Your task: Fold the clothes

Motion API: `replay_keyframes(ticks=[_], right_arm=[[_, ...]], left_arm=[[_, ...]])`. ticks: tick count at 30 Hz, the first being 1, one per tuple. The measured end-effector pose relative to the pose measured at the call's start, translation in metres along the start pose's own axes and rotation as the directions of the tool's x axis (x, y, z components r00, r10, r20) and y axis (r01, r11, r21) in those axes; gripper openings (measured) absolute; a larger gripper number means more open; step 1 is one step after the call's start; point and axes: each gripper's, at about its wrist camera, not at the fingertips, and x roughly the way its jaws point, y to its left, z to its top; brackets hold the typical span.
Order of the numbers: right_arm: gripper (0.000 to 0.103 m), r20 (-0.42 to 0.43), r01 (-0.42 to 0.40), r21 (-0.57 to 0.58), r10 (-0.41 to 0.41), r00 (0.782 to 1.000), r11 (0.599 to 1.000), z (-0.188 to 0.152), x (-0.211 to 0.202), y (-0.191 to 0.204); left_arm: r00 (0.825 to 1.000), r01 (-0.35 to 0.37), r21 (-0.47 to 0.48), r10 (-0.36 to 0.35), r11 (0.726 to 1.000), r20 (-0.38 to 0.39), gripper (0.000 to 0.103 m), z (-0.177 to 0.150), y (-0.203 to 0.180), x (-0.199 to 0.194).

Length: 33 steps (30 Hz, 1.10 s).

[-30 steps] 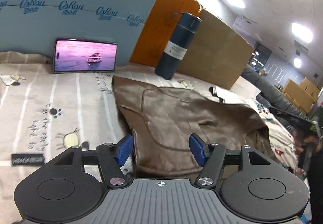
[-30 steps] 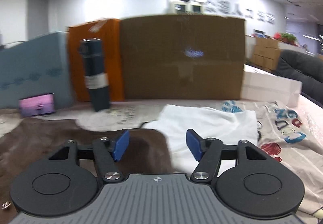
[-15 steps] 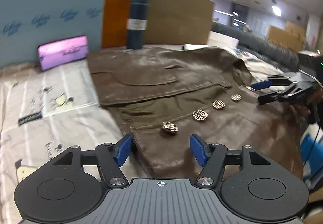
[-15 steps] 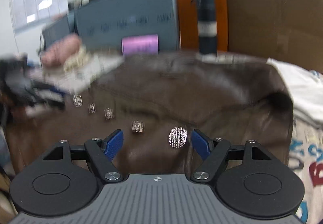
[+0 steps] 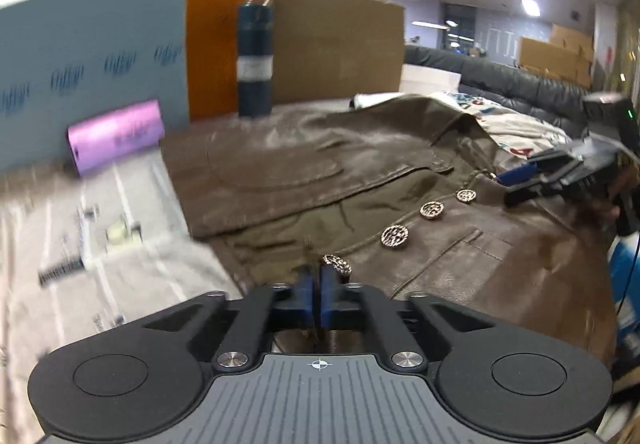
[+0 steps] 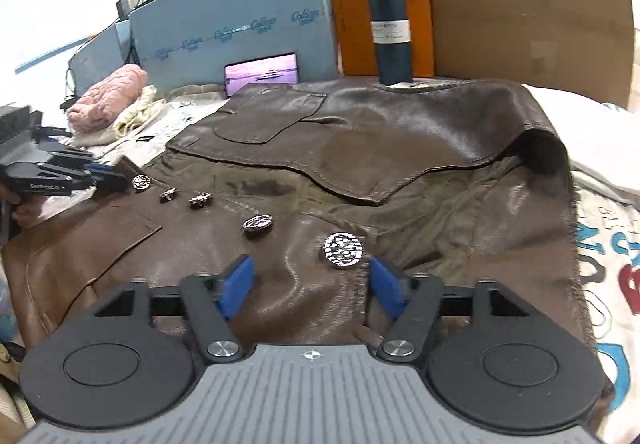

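A brown leather jacket (image 5: 360, 172) with several metal buttons lies spread open on the cloth-covered table; it also shows in the right wrist view (image 6: 360, 148). My left gripper (image 5: 319, 286) is shut on the jacket's near front edge, beside the lowest button (image 5: 338, 264). My right gripper (image 6: 308, 286) is open, its blue pads either side of the leather just below a large button (image 6: 343, 250). Each gripper shows in the other's view: the right one (image 5: 520, 184) and the left one (image 6: 100, 176).
A dark blue flask (image 6: 389, 24) stands behind the jacket, against orange and brown cardboard. A phone with a lit screen (image 6: 262, 74) leans on a blue foam board. Pink and cream clothes (image 6: 108, 100) lie at the left. A white garment (image 6: 592, 132) lies at the right.
My left gripper has shut on the jacket's front edge; it was open half a second ago. My right gripper has swung from the white garment to the buttoned front and stays open.
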Motion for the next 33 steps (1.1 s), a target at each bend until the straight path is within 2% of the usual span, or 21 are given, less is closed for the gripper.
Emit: replay_keyframes(ticks=[4, 6, 8, 10, 11, 13, 14, 15, 16, 18, 19, 21, 22, 23, 25, 26, 29, 31, 33], right_arm=[[0.024, 0.029, -0.012, -0.054, 0.014, 0.999, 0.998, -0.001, -0.003, 0.004], [0.018, 0.056, -0.002, -0.095, 0.008, 0.998, 0.995, 0.003, -0.004, 0.008], [0.018, 0.096, 0.012, -0.116, -0.001, 0.995, 0.993, 0.013, -0.005, 0.011], [0.019, 0.082, 0.033, -0.122, -0.023, 0.996, 0.992, 0.019, 0.001, 0.009], [0.021, 0.073, 0.044, -0.124, -0.035, 0.997, 0.991, 0.022, 0.004, 0.009], [0.037, 0.049, 0.087, -0.140, -0.081, 0.995, 0.986, 0.025, 0.012, 0.008], [0.039, 0.039, 0.111, -0.142, -0.107, 0.994, 0.984, 0.024, 0.014, 0.006], [0.046, 0.029, 0.131, -0.140, -0.129, 0.991, 0.981, 0.024, 0.016, 0.003], [0.057, 0.019, 0.151, -0.139, -0.150, 0.988, 0.979, 0.023, 0.018, 0.001], [0.069, 0.027, 0.187, -0.132, -0.185, 0.982, 0.973, 0.020, 0.013, -0.004], [0.069, 0.042, 0.202, -0.122, -0.199, 0.979, 0.972, 0.019, 0.008, -0.007], [0.071, 0.093, 0.236, -0.090, -0.228, 0.969, 0.967, 0.015, -0.005, -0.011], [0.074, 0.132, 0.257, -0.068, -0.247, 0.960, 0.964, 0.012, -0.014, -0.012], [0.076, 0.169, 0.276, -0.045, -0.265, 0.949, 0.960, 0.010, -0.022, -0.012], [0.090, 0.238, 0.311, -0.049, -0.292, 0.926, 0.949, 0.000, -0.039, -0.005], [0.092, 0.272, 0.329, -0.053, -0.303, 0.913, 0.943, -0.005, -0.048, -0.001], [0.103, 0.272, 0.308, -0.124, -0.266, 0.925, 0.943, -0.020, -0.062, 0.012], [0.103, 0.264, 0.289, -0.175, -0.238, 0.935, 0.941, -0.029, -0.071, 0.021], [0.103, 0.222, 0.228, -0.210, -0.180, 0.958, 0.951, -0.039, -0.078, 0.028]], left_arm=[[0.994, -0.098, 0.085, 0.093, 0.992, 0.063, 0.001, 0.003, -0.018, -0.007], [0.989, -0.127, 0.086, 0.120, 0.988, 0.088, 0.001, 0.011, -0.015, -0.006], [0.984, -0.154, 0.086, 0.145, 0.984, 0.102, 0.001, 0.019, -0.010, -0.002], [0.985, -0.160, 0.076, 0.154, 0.984, 0.078, 0.001, 0.024, -0.002, 0.005], [0.987, -0.154, 0.075, 0.150, 0.985, 0.055, 0.001, 0.025, 0.001, 0.011], [0.989, -0.147, 0.080, 0.148, 0.986, -0.003, 0.001, 0.022, 0.003, 0.021], [0.989, -0.144, 0.083, 0.147, 0.986, -0.032, 0.002, 0.021, 0.003, 0.025], [0.987, -0.148, 0.085, 0.152, 0.985, -0.047, 0.009, 0.019, 0.004, 0.027], [0.986, -0.152, 0.087, 0.158, 0.984, -0.061, 0.010, 0.017, 0.005, 0.029], [0.985, -0.155, 0.084, 0.160, 0.984, -0.058, 0.016, 0.016, 0.007, 0.026], [0.985, -0.164, 0.079, 0.168, 0.983, -0.049, 0.022, 0.017, 0.008, 0.023], [0.982, -0.189, 0.070, 0.190, 0.980, -0.016, 0.053, 0.018, 0.009, 0.015], [0.981, -0.195, 0.070, 0.194, 0.978, 0.020, 0.059, 0.017, 0.006, 0.007], [0.982, -0.185, 0.077, 0.181, 0.980, 0.059, 0.067, 0.017, 0.002, -0.004], [0.980, -0.161, 0.096, 0.147, 0.982, 0.135, 0.079, 0.017, -0.007, -0.025], [0.979, -0.139, 0.114, 0.119, 0.984, 0.168, 0.085, 0.016, -0.012, -0.035], [0.979, -0.033, 0.211, -0.011, 0.977, 0.206, 0.095, 0.010, -0.035, -0.063], [0.975, 0.046, 0.288, -0.105, 0.956, 0.195, 0.096, 0.005, -0.052, -0.077], [0.974, 0.103, 0.362, -0.169, 0.927, 0.154, 0.096, -0.002, -0.068, -0.085]])
